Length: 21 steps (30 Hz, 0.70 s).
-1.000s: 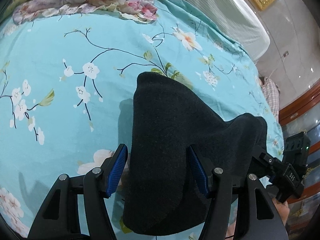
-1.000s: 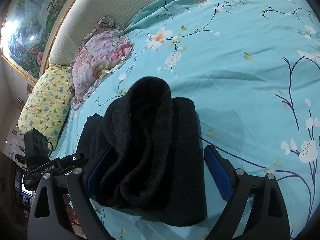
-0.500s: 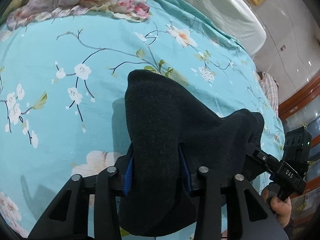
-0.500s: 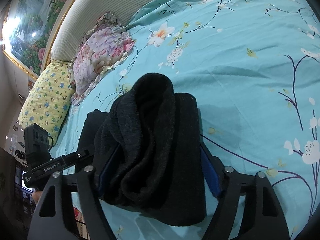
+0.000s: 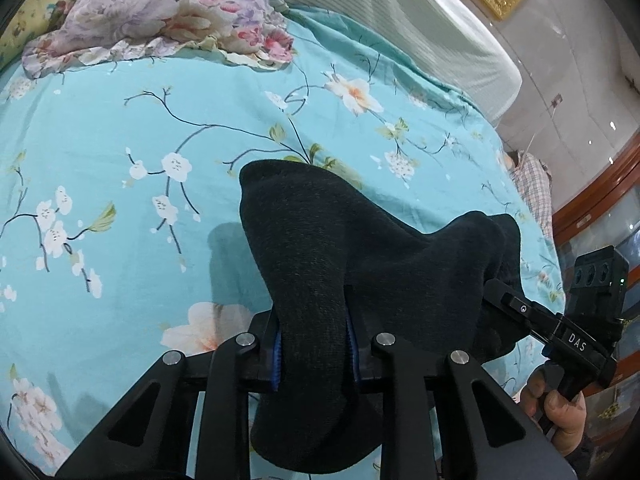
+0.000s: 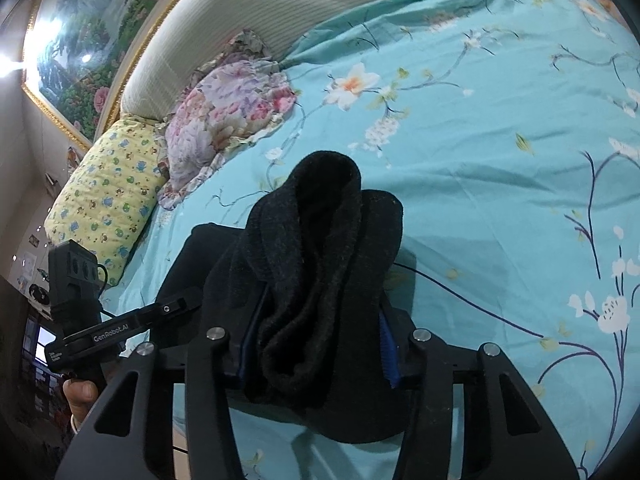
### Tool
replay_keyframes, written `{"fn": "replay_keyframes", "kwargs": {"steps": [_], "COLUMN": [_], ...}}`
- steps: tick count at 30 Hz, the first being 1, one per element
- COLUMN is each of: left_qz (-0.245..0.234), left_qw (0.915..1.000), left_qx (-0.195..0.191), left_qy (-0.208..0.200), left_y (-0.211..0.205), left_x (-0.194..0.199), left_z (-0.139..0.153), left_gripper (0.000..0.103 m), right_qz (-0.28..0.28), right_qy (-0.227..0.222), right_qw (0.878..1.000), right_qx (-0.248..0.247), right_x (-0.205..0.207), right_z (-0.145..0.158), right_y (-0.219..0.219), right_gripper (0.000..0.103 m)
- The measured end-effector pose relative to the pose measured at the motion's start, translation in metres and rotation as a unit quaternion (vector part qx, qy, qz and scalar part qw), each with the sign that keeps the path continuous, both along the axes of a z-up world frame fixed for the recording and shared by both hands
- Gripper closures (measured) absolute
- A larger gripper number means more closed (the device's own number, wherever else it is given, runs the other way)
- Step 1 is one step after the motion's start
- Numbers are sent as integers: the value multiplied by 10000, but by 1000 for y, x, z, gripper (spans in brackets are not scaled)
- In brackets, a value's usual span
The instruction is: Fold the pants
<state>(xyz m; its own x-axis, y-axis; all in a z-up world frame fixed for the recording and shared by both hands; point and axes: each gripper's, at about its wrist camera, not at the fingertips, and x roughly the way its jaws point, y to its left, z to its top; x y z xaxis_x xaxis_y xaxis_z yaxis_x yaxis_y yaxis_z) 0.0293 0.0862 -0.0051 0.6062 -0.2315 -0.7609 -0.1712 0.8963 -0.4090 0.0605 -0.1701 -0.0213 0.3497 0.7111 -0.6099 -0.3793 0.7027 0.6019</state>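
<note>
Both tongs have just been closing and are pinching the pants (image 5: 360, 272): left tongs (image 5: 312, 356) and right tongs (image 6: 316, 348) on opposite ends, bundle stretching between them above the bed (image 5: 120, 160).

Left claw (image 5: 314, 354): angled downward, jaws just closed in, blue pads pressing a fold of the dark pants (image 5: 360, 260) from both sides.
Right claw (image 6: 316, 344): angled downward, jaws just closed in, pads clamped on a thicker bunch of the same pants.
Hands: right hand (image 5: 560, 412) and left hand (image 6: 80, 400), each wrapped round its claw's handle.
</note>
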Motion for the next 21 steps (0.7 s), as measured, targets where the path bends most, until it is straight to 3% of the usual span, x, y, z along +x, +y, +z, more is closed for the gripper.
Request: {"fn": "replay_keyframes", "kwargs": {"steps": [8,21], "left_qz": [280,1006], "left_qw": [9994,9938], "left_qx": [-58,145], "left_qy": [-185,-443], "left_y": [33,108], "left_x": [-19,-43], "left_z": [20,52], "left_gripper": [80,80], "right_qz": [286,934], "right_qy": [-140,-414], "right_qw": [9995,9941], "right_qx": [65,357], "right_x": [0,15], "right_z": [18,43], "right_y": [27,110], "right_gripper": [54,54]}}
